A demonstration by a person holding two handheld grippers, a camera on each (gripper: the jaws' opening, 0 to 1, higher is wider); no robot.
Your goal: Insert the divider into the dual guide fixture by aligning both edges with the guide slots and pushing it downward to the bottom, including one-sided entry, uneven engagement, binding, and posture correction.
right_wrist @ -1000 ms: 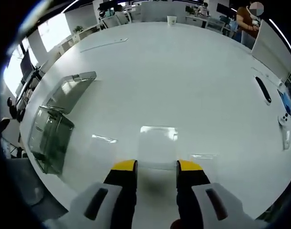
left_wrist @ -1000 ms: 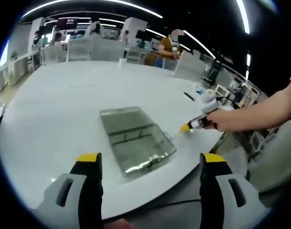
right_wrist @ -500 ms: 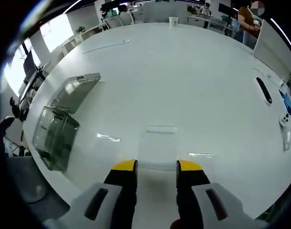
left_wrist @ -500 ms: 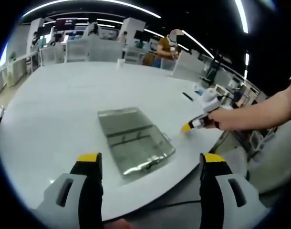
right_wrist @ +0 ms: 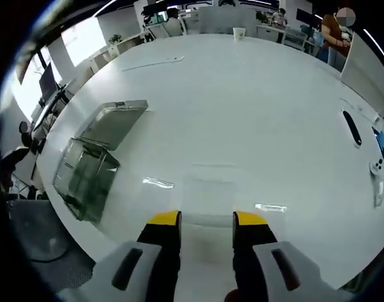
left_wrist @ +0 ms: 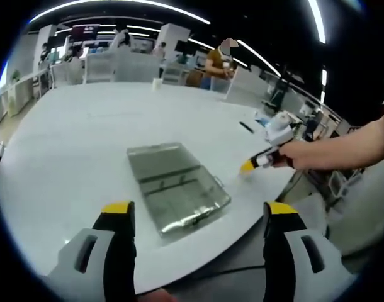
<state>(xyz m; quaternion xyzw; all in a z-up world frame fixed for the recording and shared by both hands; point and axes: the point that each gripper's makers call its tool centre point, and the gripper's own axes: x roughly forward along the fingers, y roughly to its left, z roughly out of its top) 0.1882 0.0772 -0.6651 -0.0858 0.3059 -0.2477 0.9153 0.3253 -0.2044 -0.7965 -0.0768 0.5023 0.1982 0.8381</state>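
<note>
L gripper [left_wrist: 195, 217]: jaws wide apart, nothing between; clear guide fixture [left_wrist: 177, 187] on white table [left_wrist: 66, 145] ahead of tips, w/ gap. R gripper [right_wrist: 206, 219]: jaws closed on clear divider [right_wrist: 208, 192], sheet projecting fwd; fixture well off to jaws' left.

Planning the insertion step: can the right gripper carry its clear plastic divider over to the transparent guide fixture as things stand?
Probably yes. The right gripper holds the clear divider, and bare white table lies between it and the transparent fixture.
</note>
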